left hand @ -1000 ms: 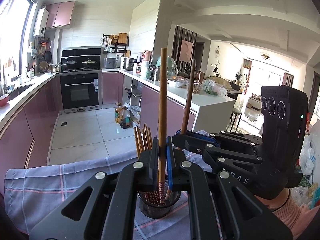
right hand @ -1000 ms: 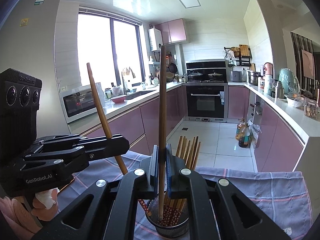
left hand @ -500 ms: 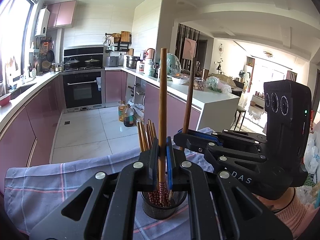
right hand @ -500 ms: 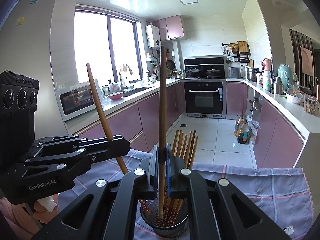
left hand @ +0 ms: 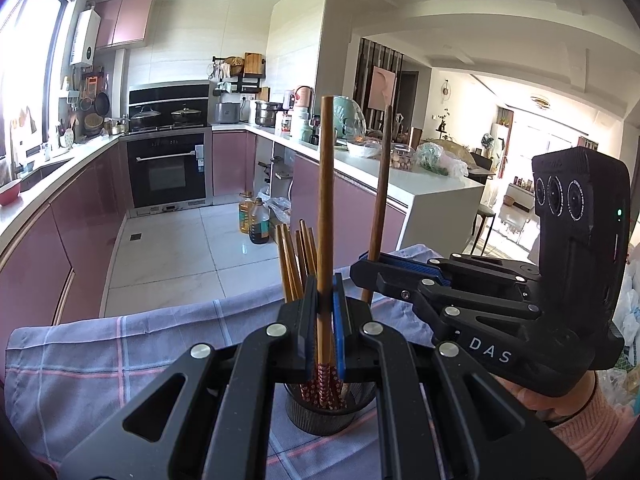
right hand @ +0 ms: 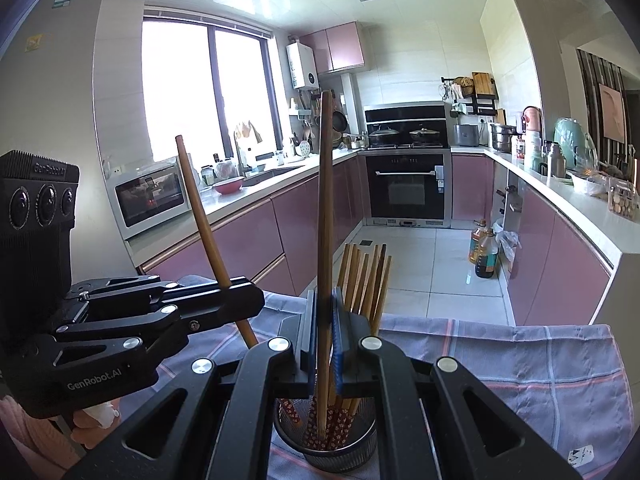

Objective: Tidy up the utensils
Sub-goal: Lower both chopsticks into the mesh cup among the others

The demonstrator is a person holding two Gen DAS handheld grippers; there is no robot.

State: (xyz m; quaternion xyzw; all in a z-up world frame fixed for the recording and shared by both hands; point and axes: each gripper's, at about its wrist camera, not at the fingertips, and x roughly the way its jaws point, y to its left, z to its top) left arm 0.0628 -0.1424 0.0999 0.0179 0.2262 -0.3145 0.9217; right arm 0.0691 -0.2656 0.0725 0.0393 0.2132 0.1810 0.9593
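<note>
The left claw (left hand: 324,312) is clamped on a long brown wooden chopstick (left hand: 325,216); the right claw (right hand: 325,320) is clamped on another wooden chopstick (right hand: 325,216). Both tips dip into the dark ribbed metal holder (right hand: 340,452), at six o'clock, on a checked grey cloth (right hand: 520,372).

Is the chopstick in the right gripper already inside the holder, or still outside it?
Inside: its lower end sits below the holder's rim, among other chopsticks, still clamped.

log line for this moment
left gripper: shut on chopstick | right gripper: shut on chopstick | both tips in holder
</note>
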